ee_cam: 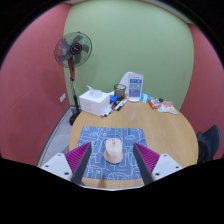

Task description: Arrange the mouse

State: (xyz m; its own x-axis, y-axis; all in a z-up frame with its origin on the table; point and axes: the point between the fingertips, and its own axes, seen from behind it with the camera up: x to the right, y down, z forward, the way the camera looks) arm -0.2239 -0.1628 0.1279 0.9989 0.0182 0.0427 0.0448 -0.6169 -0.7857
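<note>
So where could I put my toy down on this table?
Bare wood lies right of the blue mat, before the far clutter. The mouse stands between the open tongs. It is crowded at the far edge: white box, blue-and-white bag, small items.

The small items (150, 102) clustered beyond the blue mat (112, 137) cannot be identified; the black chair (209, 143) is cut off.
</note>
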